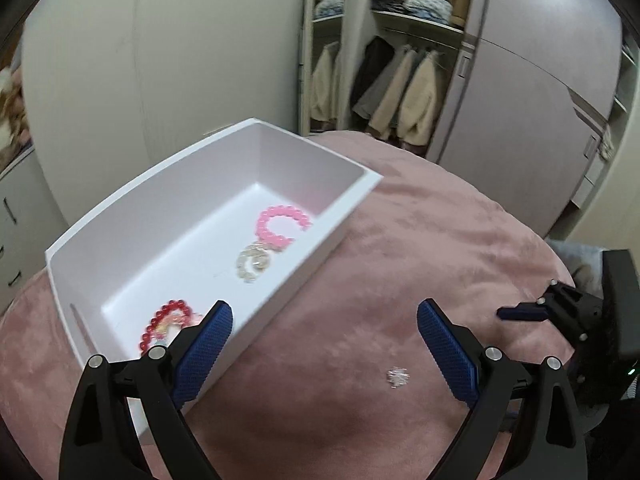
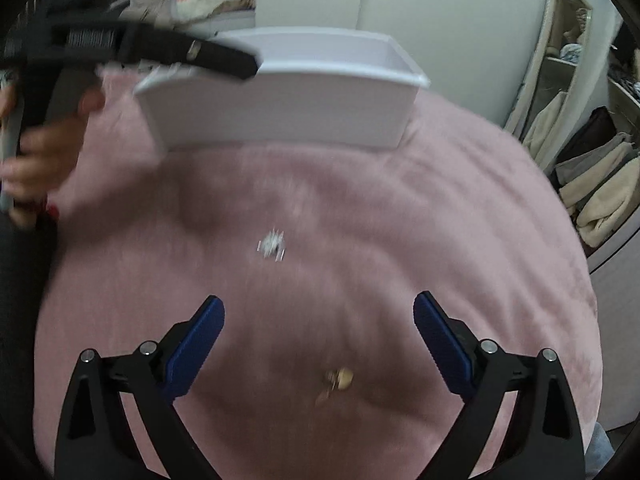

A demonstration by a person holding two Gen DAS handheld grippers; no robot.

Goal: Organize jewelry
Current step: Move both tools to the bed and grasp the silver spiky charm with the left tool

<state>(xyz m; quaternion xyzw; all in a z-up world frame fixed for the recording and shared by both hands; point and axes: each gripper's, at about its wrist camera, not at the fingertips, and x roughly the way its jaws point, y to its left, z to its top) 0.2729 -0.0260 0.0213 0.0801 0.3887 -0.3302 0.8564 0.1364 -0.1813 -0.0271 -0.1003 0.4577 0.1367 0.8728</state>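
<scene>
A white box (image 1: 120, 216) sits in the left half of the left wrist view on a pink plush cover (image 1: 400, 240), and it already holds three bracelets: a pink bead bracelet (image 1: 280, 226) toward its far end, a clear bead bracelet (image 1: 252, 264) just beside it, and a red bead bracelet (image 1: 164, 320) at the near end, partly hidden behind a finger. Two small pieces are still loose on the cover: a silvery sparkling piece (image 2: 272, 245) at the centre of the right wrist view, and a gold piece (image 2: 339, 380) lower down, between the fingers; both are too blurred to name further. The left gripper (image 1: 324, 332) is spread wide and holds nothing, hanging over the box's near edge; the right gripper (image 2: 318, 330) is likewise wide and empty above the gold piece. These loose pieces look tiny, light and hard, likely to sink into the soft pile and slip from the pads, so a low pinch straight across the body of each seems best, pressing slightly into the plush.
</scene>
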